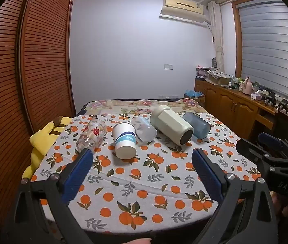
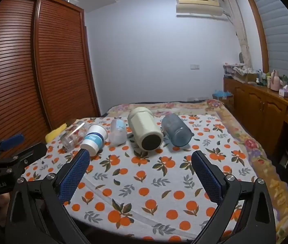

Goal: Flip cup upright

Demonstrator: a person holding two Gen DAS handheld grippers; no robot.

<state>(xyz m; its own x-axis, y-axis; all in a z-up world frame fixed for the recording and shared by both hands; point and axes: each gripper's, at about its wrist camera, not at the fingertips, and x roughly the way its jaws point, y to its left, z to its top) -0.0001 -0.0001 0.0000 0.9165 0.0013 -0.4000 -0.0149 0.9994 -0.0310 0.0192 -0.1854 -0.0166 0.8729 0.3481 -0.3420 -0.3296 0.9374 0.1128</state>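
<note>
Several cups lie on their sides in a row on the orange-print tablecloth (image 1: 144, 183): a clear glass with red flowers (image 1: 92, 135) (image 2: 73, 135), a white paper cup with blue bands (image 1: 124, 140) (image 2: 95, 139), a frosted plastic cup (image 1: 144, 128) (image 2: 117, 132), a cream tumbler (image 1: 171, 127) (image 2: 145, 129) and a blue-grey cup (image 1: 196, 125) (image 2: 176, 131). My left gripper (image 1: 142, 158) is open and empty, short of the paper cup. My right gripper (image 2: 140, 160) is open and empty, short of the cream tumbler. Each shows at the other view's edge, the right gripper (image 1: 270, 152) and the left gripper (image 2: 11, 152).
A yellow cloth (image 1: 42, 140) lies at the table's left edge. A bed with a floral cover (image 1: 144, 104) lies behind the table. A slatted wooden wardrobe (image 1: 32, 71) stands left. A wooden sideboard (image 1: 231, 103) with clutter runs along the right.
</note>
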